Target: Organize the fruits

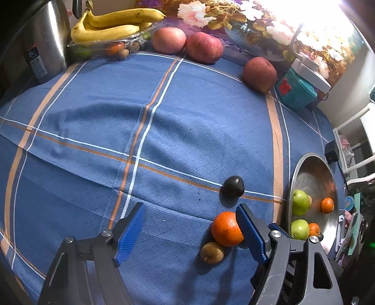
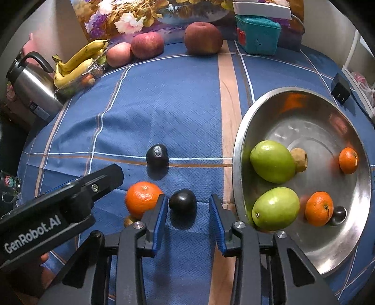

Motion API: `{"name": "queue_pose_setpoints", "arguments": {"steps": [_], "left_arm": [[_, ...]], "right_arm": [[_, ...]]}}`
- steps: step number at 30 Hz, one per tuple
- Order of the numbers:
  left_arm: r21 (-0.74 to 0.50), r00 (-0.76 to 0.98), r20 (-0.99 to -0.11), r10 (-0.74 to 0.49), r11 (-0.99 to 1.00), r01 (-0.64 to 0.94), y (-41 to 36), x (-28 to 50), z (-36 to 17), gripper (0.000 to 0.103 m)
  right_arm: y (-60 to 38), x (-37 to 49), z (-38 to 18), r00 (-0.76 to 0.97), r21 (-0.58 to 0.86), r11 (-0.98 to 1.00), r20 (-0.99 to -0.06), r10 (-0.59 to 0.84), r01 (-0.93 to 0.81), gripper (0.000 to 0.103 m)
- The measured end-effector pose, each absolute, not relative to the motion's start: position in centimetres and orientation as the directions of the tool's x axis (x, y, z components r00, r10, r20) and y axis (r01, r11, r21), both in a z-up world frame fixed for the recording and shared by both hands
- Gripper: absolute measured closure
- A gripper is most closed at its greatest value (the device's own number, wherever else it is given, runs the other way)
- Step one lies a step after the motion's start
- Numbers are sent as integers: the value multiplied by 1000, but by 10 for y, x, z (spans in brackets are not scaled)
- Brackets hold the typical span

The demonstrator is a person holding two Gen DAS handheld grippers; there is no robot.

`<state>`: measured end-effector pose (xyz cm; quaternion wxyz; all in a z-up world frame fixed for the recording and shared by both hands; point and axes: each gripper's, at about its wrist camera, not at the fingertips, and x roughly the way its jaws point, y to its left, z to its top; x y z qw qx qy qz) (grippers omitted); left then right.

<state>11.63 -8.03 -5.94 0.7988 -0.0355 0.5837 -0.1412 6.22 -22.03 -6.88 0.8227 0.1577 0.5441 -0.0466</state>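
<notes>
Right wrist: blue plaid tablecloth, floral backdrop.

On the desk, the metal bowl sits at the frame's right — apples and oranges inside. Left of it lie an avocado, then an orange; bananas rest upper left.

Blue checked tablecloth: steel bowl, orange, dark fruits, apples, kettle.
</notes>
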Motion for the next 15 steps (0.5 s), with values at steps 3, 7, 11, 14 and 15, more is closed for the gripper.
{"name": "queue_pose_setpoints", "arguments": {"steps": [3, 7, 11, 14, 15], "left_arm": [[-214, 272, -928, -256, 961, 174, -80, 118, -62, 22], [-204, 261, -935, -241, 966, 161, -77, 118, -64, 22], [-202, 251, -939, -234, 969, 145, -74, 118, -66, 22], [-212, 250, -937, -243, 966, 146, -72, 117, -65, 22], [-219, 250, -935, -251, 964, 148, -72, 117, -64, 22]], "right_arm": [[-220, 64, -73, 394, 210, 944, -914, 98, 253, 65], [-219, 66, -74, 394, 209, 944, -914, 96, 254, 65], [-217, 68, -75, 394, 207, 944, -914, 95, 255, 65], [-217, 68, -75, 396, 213, 944, -913, 99, 254, 68], [-216, 68, -75, 397, 220, 942, -911, 107, 252, 71]]}}
